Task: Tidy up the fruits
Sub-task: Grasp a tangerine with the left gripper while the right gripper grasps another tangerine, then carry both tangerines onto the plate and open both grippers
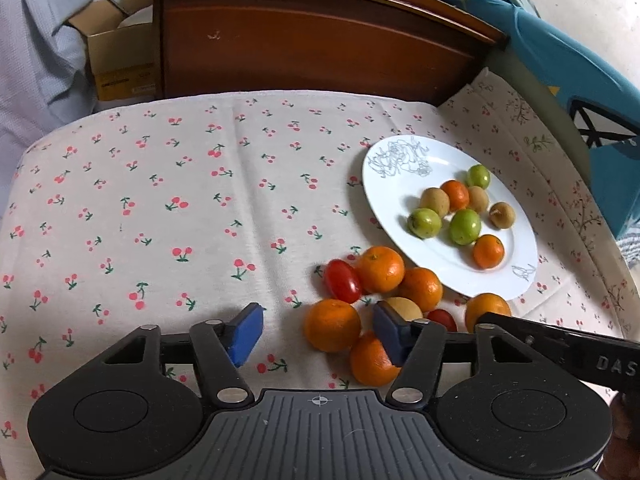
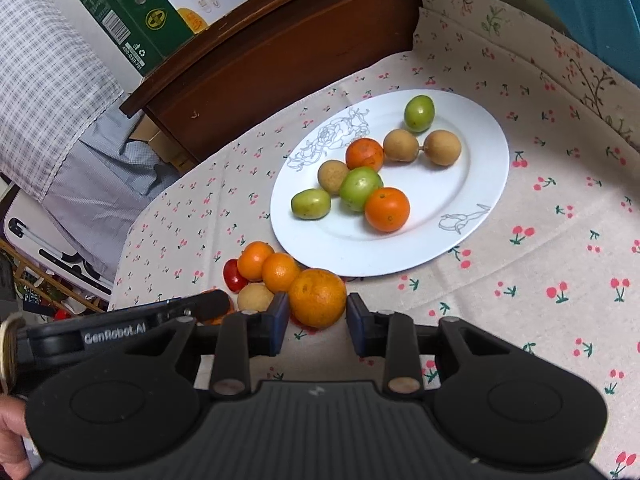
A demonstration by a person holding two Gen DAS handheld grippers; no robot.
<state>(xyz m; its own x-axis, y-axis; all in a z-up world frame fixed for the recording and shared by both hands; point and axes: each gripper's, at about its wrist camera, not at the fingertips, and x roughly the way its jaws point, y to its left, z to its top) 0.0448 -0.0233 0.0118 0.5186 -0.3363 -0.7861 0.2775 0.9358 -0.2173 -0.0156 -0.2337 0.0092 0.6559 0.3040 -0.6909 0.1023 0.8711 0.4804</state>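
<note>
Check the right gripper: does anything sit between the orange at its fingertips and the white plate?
Nothing visible does. The right gripper has the large orange between its fingers, and only bare cherry-print cloth separates that orange from the near rim of the white plate. The other loose fruit lies off to the left.

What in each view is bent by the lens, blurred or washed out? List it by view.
Left wrist view: the wooden headboard bows into an arc, the corners go dark, and the white plate stays sharp without glare. Right wrist view: the same headboard leans steeply, the plate is evenly lit, and only soft shadows sit under the fruit.
</note>
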